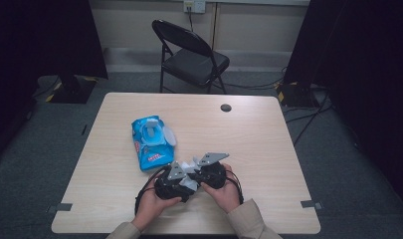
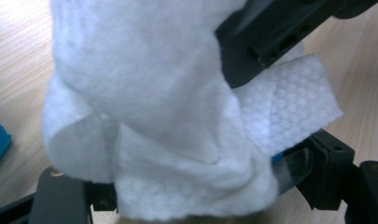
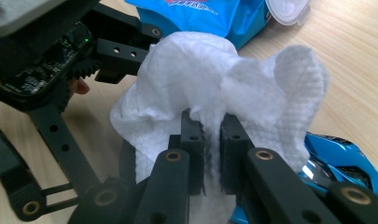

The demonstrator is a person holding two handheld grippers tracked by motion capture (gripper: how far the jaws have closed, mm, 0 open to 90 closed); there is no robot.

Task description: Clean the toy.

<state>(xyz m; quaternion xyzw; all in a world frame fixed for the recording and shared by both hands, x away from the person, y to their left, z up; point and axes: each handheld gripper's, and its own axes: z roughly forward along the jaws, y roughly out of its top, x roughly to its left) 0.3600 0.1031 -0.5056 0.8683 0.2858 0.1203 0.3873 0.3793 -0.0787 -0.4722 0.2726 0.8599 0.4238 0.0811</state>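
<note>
White wet wipe (image 3: 214,88) is clamped by the right hand-held gripper (image 3: 211,126) and left hand-held gripper (image 1: 176,180).

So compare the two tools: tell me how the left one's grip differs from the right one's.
The left tool has its jaws spread wide around a blue toy car wrapped in the white wipe; the right tool has its jaws almost together, pinching only a fold of that wipe. In the high view, the left tool sits nearer the wipes pack than the right tool. Both hold the same wipe.

Wipes pack (image 1: 150,143) just left; bare table (image 1: 258,139) right.
</note>
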